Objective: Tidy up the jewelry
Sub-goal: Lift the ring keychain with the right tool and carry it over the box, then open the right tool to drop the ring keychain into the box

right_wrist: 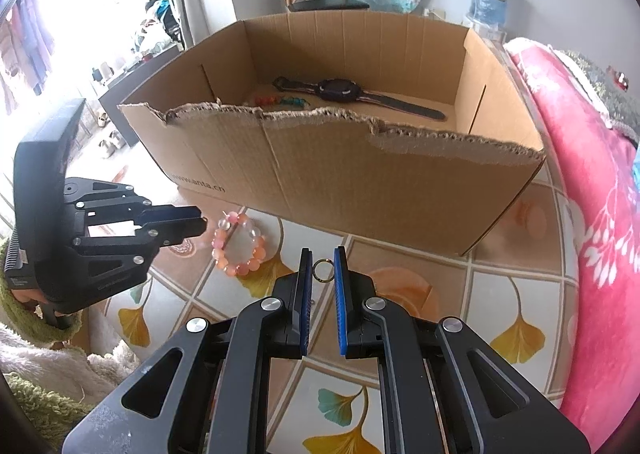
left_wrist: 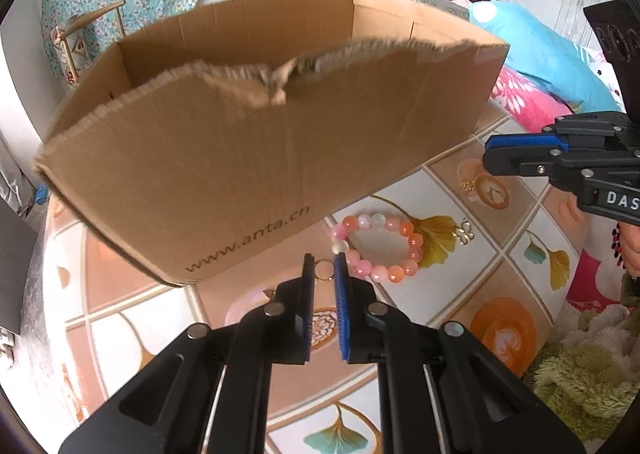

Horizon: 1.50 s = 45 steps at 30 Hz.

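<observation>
1. Gold hoop (left_wrist: 324, 269) sat pinched between the left gripper's (left_wrist: 323, 264) nearly closed fingers, lower centre.
2. The right gripper (right_wrist: 322, 264) likewise clamped a second hoop (right_wrist: 322, 269).
3. The cardboard box (right_wrist: 360, 189) lay straight ahead, above both fingertips; the bead bracelet (left_wrist: 380, 250) lay on the desk (left_wrist: 460, 274), nearer the left fingers.

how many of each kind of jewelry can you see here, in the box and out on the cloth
beaded bracelets: 2
watch: 1
gold hoops: 2
butterfly charm: 1
total: 6
</observation>
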Available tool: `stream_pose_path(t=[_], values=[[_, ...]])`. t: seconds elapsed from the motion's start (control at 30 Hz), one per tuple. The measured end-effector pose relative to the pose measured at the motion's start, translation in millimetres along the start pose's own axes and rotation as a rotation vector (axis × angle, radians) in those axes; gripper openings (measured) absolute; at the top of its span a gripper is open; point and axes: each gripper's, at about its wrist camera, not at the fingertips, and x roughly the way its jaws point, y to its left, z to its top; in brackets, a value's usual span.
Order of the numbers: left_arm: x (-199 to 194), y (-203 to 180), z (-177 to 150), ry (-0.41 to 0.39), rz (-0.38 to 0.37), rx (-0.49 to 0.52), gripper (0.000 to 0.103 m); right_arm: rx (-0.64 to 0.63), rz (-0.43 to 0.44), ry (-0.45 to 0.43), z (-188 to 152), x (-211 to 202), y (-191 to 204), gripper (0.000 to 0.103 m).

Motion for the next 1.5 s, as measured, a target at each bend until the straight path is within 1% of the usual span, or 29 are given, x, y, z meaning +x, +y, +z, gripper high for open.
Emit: stream_pose_path(t=[0.1,0.17,0.27,0.37,0.47,0.5,0.53,0.6,0.67,0.7,0.73,0.8,0.9,1.0,1.07,1.2,1.3,1.43,1.5], values=[[-17.8,-2.5,3.5,-0.034,0.007,0.009,0.009,-0.009,0.015,-0.028,3.7,-10.2,2.5,0.009],[-39.3,-3.4,9.1,-0.082,-0.007,0.006,0.009,-0.010,0.037,-0.049,8.6,-18.0,3.4,0.009],[-70.0,-3.8,21.4,-0.165,-0.037,-0.002,0.009,-0.025,0.060,-0.105,22.2,-35.3,6.1,0.009],[-95.6,-1.0,40.4,-0.262,-0.059,-0.008,0.009,-0.040,0.094,-0.182,43.7,-53.1,5.6,0.009],[-101.0,5.1,60.4,-0.321,-0.079,-0.014,0.009,-0.057,0.101,-0.229,65.9,-54.5,2.2,0.009],[-96.6,7.0,68.3,-0.329,-0.062,-0.012,0.009,-0.058,0.098,-0.237,71.8,-52.3,-0.8,0.009],[-89.0,8.6,75.3,-0.322,-0.051,-0.008,0.009,-0.058,0.096,-0.241,80.0,-47.9,-3.7,0.009],[-73.0,12.4,85.1,-0.292,-0.036,-0.018,0.009,-0.043,0.085,-0.220,93.3,-35.6,-10.6,0.009],[-46.8,17.9,96.3,-0.233,-0.032,-0.041,0.009,-0.011,0.094,-0.188,108.0,-18.1,-20.5,0.009],[-40.1,20.3,97.5,-0.215,-0.032,-0.054,0.009,-0.003,0.095,-0.170,111.9,-12.4,-24.7,0.009],[-27.7,21.9,101.6,-0.179,-0.025,-0.074,0.009,0.003,0.082,-0.151,117.1,-3.4,-27.8,0.009],[-15.0,25.0,105.3,-0.147,-0.020,-0.096,0.009,-0.002,0.066,-0.114,120.8,8.0,-30.2,0.009],[-0.9,27.4,112.8,-0.108,-0.018,-0.119,0.009,0.006,0.087,-0.048,127.9,27.1,-35.6,0.009],[13.1,28.7,121.2,-0.066,-0.018,-0.137,0.009,0.021,0.089,0.016,131.6,42.0,-39.5,0.009],[19.0,29.8,124.3,-0.051,-0.014,-0.148,0.010,0.036,0.096,0.037,133.8,48.8,-42.4,0.009],[26.1,33.9,128.2,-0.034,-0.030,-0.190,0.010,0.058,0.095,0.035,137.2,53.3,-46.3,0.010],[27.7,34.4,129.9,-0.033,-0.031,-0.200,0.010,0.080,0.096,0.029,138.4,53.8,-52.1,0.012],[24.4,36.4,129.0,-0.046,-0.030,-0.206,0.010,0.107,0.093,-0.004,140.3,44.7,-59.5,0.016],[20.3,40.2,127.8,-0.057,-0.035,-0.221,0.010,0.119,0.089,-0.026,140.9,37.7,-63.3,0.017]])
